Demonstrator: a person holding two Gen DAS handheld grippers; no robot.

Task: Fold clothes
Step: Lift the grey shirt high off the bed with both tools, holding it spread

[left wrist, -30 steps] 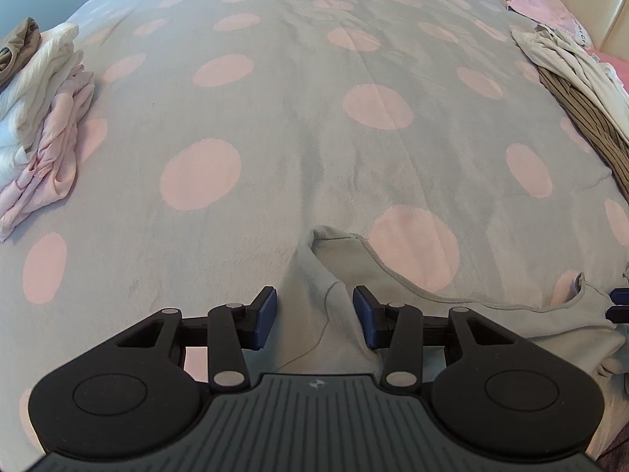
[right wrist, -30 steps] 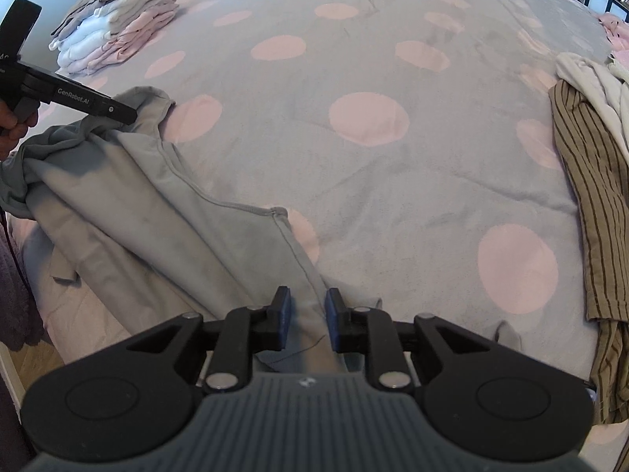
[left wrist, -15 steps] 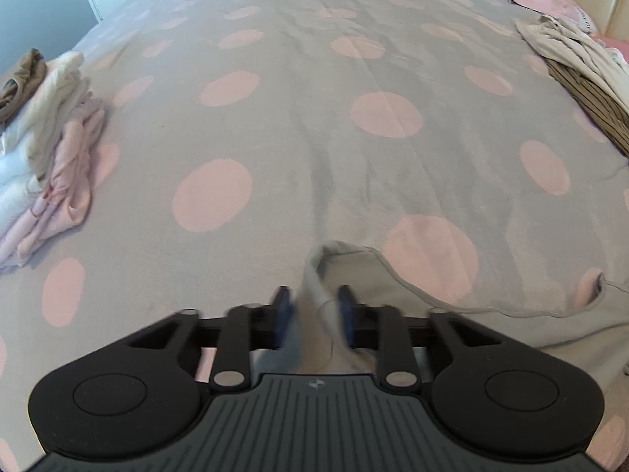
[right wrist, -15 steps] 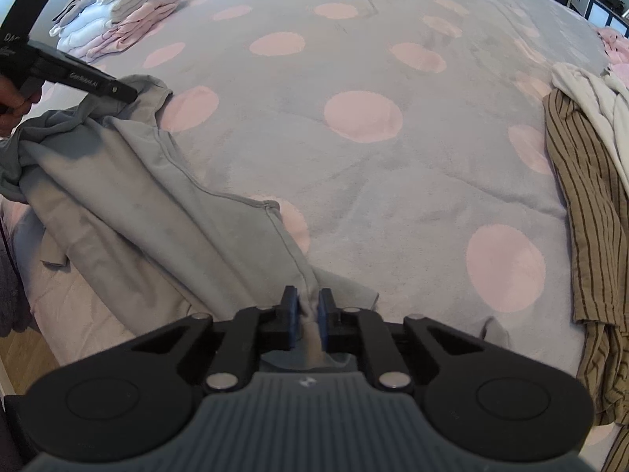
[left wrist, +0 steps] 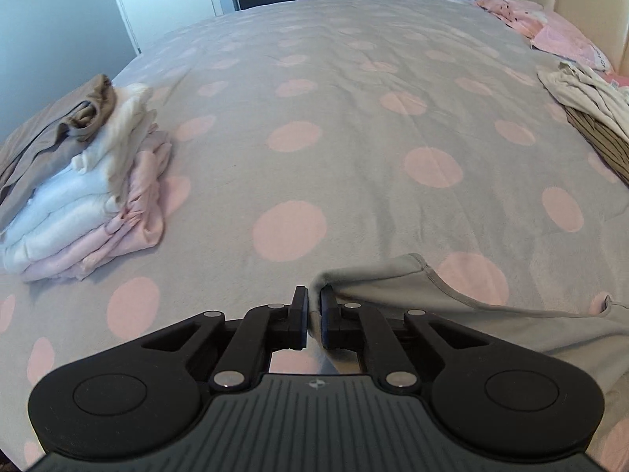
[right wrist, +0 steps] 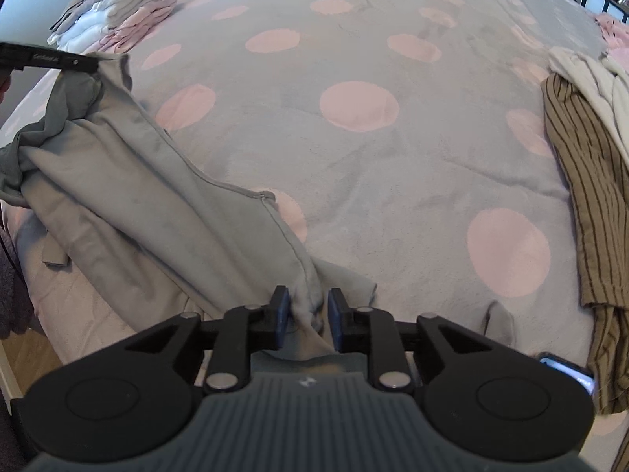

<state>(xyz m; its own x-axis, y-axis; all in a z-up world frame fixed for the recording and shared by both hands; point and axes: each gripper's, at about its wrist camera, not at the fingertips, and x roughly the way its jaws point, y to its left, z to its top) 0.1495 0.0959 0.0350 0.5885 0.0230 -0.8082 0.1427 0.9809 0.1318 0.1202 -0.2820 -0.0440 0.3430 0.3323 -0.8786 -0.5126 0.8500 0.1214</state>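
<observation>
Bed [left wrist: 354, 126] middle lay open w/ room to pass; folded stack [left wrist: 90, 181] blocked left, striped shirt [right wrist: 582, 196] pile blocked right.

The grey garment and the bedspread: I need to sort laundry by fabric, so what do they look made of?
Grey garment: probably soft cotton jersey, matte, with stitched hems and limp folds. Bedspread: seemingly plush fleece, its nap showing brush marks.

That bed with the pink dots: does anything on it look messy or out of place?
Mostly the loose heap at the right edge: a brown striped garment with a crumpled cream one on top, unfolded, unlike the neat folded stack opposite. A phone lies half tucked beside it.
</observation>
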